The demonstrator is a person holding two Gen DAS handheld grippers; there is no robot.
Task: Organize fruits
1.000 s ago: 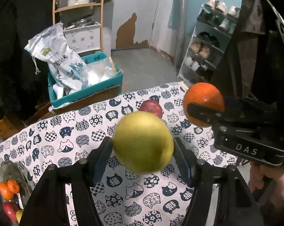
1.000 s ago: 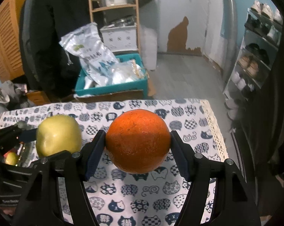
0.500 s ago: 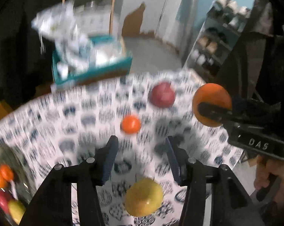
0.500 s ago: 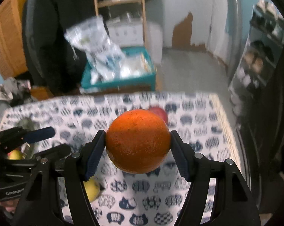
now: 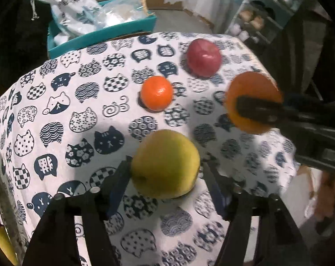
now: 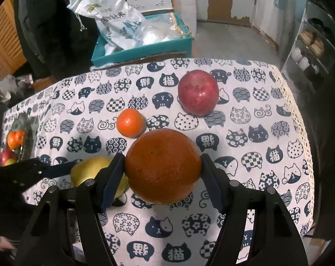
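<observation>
A yellow-green apple lies on the cat-print tablecloth between the fingers of my left gripper; the left pad touches it, the right pad stands a little off, so the jaws are open. It also shows in the right wrist view. My right gripper is shut on a large orange, held low over the cloth; the orange also shows in the left wrist view. A small tangerine and a red apple sit on the cloth beyond.
A metal fruit bowl with tangerines and apples stands at the table's left edge. A teal box with plastic bags sits behind the table. A shoe rack stands to the right. The table's right edge is near.
My left gripper let the yellow-green apple drop onto the cloth, then came down around it. My right gripper moved lower with the orange.
</observation>
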